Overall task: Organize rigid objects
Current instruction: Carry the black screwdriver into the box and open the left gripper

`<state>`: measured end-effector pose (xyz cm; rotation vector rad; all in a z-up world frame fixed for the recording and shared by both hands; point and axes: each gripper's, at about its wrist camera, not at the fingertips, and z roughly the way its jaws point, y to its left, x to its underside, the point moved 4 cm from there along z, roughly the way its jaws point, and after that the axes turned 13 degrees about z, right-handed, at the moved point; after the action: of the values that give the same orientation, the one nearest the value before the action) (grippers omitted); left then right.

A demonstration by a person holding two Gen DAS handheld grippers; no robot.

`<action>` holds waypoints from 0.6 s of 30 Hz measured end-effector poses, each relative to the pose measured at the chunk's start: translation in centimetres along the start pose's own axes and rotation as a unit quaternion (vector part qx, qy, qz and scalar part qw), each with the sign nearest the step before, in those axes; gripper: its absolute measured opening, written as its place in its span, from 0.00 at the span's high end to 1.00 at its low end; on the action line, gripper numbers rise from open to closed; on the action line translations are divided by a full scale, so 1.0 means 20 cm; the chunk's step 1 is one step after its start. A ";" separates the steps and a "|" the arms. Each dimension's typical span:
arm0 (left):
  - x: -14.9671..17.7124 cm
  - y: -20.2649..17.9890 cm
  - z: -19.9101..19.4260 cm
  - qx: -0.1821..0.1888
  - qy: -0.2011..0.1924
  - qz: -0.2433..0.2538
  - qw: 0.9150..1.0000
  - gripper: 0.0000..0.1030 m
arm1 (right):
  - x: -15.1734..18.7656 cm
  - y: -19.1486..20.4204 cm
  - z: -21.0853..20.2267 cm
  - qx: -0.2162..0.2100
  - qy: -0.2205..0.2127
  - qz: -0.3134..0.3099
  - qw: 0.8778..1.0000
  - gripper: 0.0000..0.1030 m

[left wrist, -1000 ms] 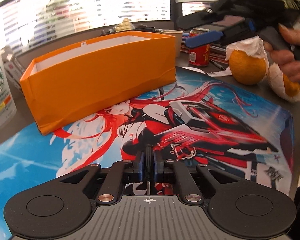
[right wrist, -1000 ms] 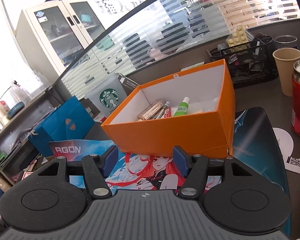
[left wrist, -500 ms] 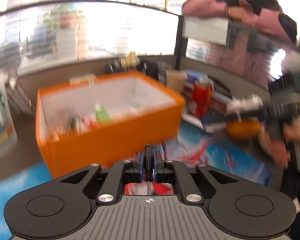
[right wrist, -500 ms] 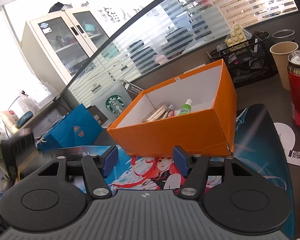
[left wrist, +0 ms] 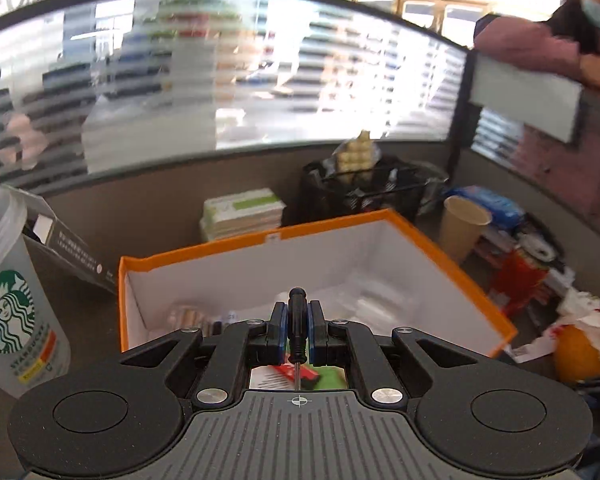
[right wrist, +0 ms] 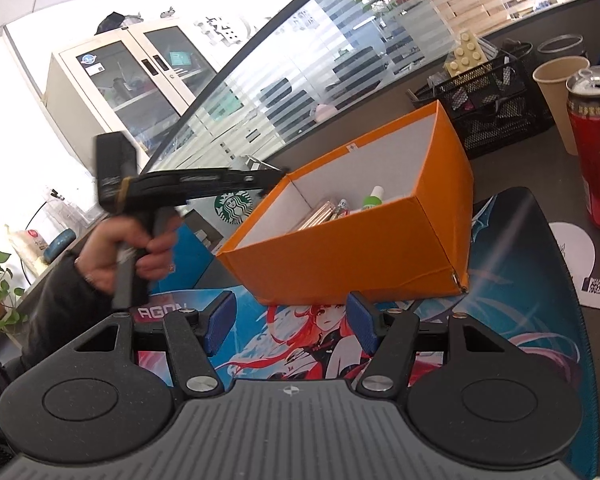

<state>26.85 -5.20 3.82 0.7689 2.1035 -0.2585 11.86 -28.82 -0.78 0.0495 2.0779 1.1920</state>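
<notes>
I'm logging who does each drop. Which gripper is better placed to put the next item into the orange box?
Left. The left gripper is shut on a small black screwdriver, over the orange box. The right gripper is open, empty, short of the box.

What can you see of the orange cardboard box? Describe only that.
The orange cardboard box is open-topped and rectangular, white inside, with a small white tag on its far rim. It sits upright on the printed desk mat. Inside lie a green-capped white tube, a clear ribbed case and other small items. Neither gripper touches it.
</notes>
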 end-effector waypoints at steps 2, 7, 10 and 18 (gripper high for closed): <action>0.02 0.03 0.09 -0.008 0.025 -0.005 1.000 0.92 | 0.01 -0.01 0.01 -0.002 0.004 0.001 1.000 0.43; 0.06 0.05 0.25 -0.017 0.084 -0.003 0.996 0.92 | 0.02 -0.02 0.02 -0.004 0.009 0.002 1.000 0.43; 0.07 0.06 0.31 -0.014 0.113 -0.006 0.993 0.92 | 0.03 -0.02 0.04 -0.004 0.012 0.004 1.000 0.43; 0.11 0.07 0.40 -0.025 0.168 -0.017 0.985 0.92 | 0.04 -0.02 0.04 -0.011 0.016 0.008 1.000 0.43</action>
<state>32.03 -6.59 -2.60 0.7911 2.4317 -0.0971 11.89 -28.12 -1.79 0.0372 2.0949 1.2315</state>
